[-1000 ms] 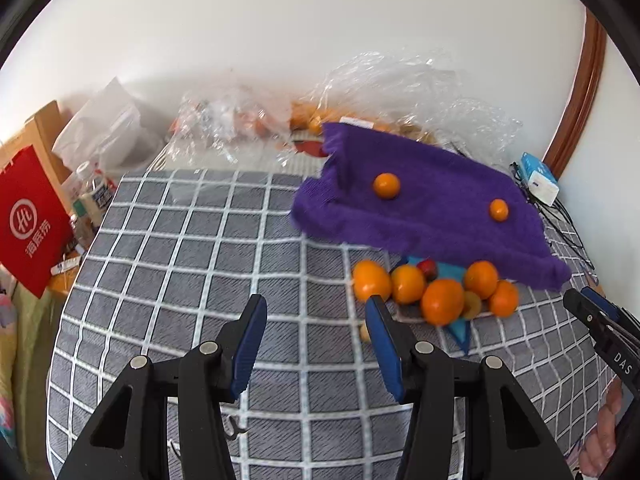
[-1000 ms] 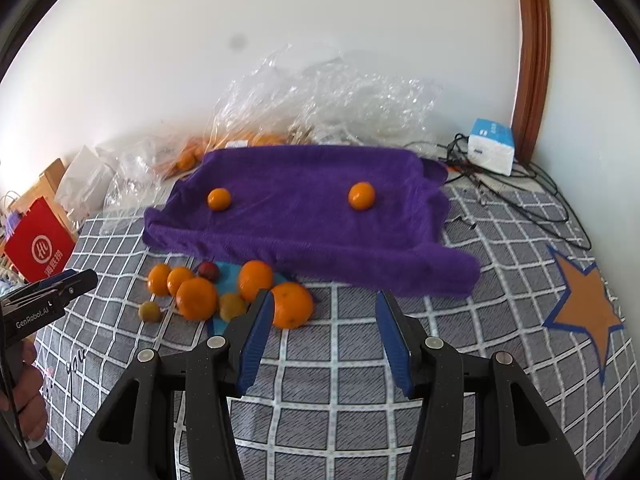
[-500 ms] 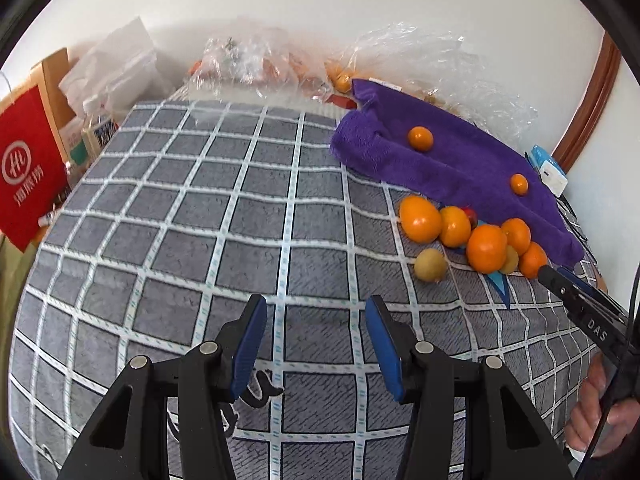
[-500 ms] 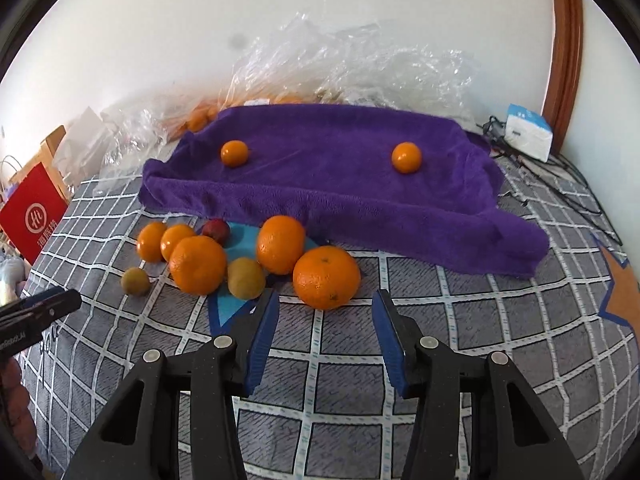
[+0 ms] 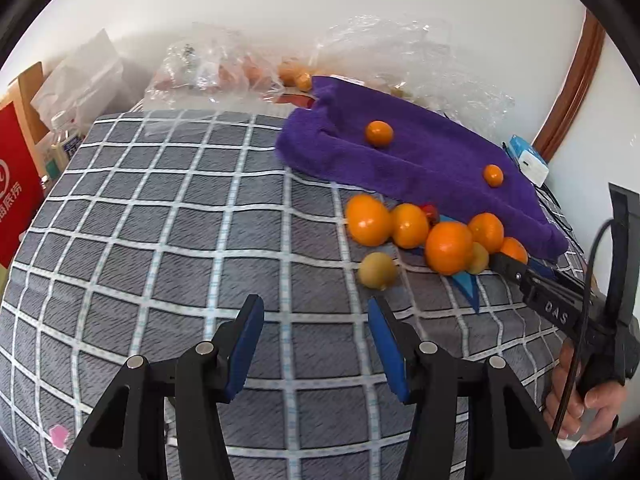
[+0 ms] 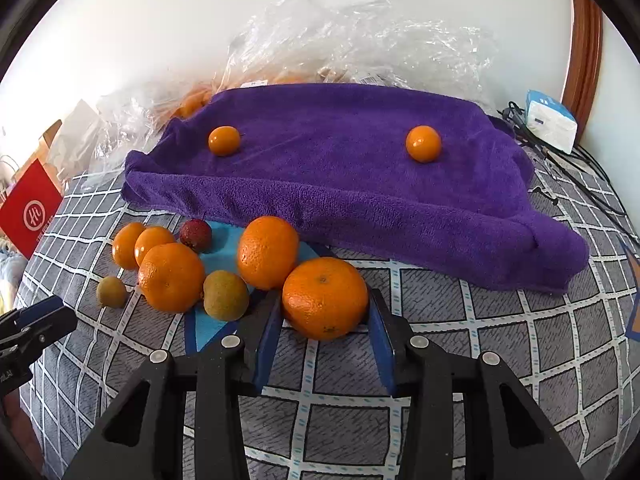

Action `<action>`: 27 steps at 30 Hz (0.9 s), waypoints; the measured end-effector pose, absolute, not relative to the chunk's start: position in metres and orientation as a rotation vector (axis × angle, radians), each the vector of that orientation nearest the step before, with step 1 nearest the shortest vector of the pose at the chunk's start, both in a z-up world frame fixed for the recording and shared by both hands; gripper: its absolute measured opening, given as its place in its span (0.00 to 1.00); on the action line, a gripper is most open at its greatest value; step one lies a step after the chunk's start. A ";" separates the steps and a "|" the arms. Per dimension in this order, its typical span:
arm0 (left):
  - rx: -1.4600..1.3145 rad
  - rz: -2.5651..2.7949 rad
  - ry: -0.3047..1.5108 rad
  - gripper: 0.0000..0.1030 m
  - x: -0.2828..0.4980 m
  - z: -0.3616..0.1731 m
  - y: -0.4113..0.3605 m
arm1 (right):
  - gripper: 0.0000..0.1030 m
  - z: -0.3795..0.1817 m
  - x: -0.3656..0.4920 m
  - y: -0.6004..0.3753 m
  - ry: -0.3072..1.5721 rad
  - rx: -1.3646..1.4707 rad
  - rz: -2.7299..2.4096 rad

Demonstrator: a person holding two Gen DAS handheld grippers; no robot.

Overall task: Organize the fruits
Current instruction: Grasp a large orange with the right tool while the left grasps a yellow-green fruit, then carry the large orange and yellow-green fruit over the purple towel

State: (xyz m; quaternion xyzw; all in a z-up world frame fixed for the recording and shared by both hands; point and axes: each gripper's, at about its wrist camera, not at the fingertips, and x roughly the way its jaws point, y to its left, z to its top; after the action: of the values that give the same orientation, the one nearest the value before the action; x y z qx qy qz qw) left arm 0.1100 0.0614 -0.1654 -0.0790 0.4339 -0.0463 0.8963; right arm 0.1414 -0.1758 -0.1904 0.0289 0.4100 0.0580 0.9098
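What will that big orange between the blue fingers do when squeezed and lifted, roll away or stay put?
The big orange is round with a smooth, glossy peel, so it could probably roll or slip if pinched off-centre. The right gripper, whose jaws have just been closing, brackets it at its widest part, which likely steadies it. It looks firm, and the soft checked blanket should slow any roll.

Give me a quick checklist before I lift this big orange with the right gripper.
1. Big orange sits between the right gripper jaws, which have just been closing: ok.
2. Pads pressing firmly on both sides: cannot tell.
3. Neighbours clear of the fingers: cannot tell; the greenish fruit lies right beside one finger.
4. Bare room on the purple towel to set it down: ok.
5. Left gripper open, holding nothing, away from the fruit pile: ok.
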 end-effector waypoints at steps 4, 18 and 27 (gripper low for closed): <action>-0.173 -0.123 0.894 0.50 0.122 -0.165 0.044 | 0.40 -0.185 0.122 -0.189 0.807 0.043 0.103; -0.088 -0.035 0.859 0.24 0.131 -0.176 0.040 | 0.40 -0.190 0.099 -0.216 0.813 0.067 0.089; -0.174 -0.054 0.850 0.24 0.128 -0.179 0.052 | 0.40 -0.193 0.102 -0.212 0.838 0.044 0.063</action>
State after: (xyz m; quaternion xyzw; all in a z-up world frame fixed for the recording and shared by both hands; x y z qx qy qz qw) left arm 0.1285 0.0524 -0.1791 -0.0845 0.4120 -0.0260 0.9069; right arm 0.1020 -0.2121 -0.1928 0.0215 0.4067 0.0307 0.9128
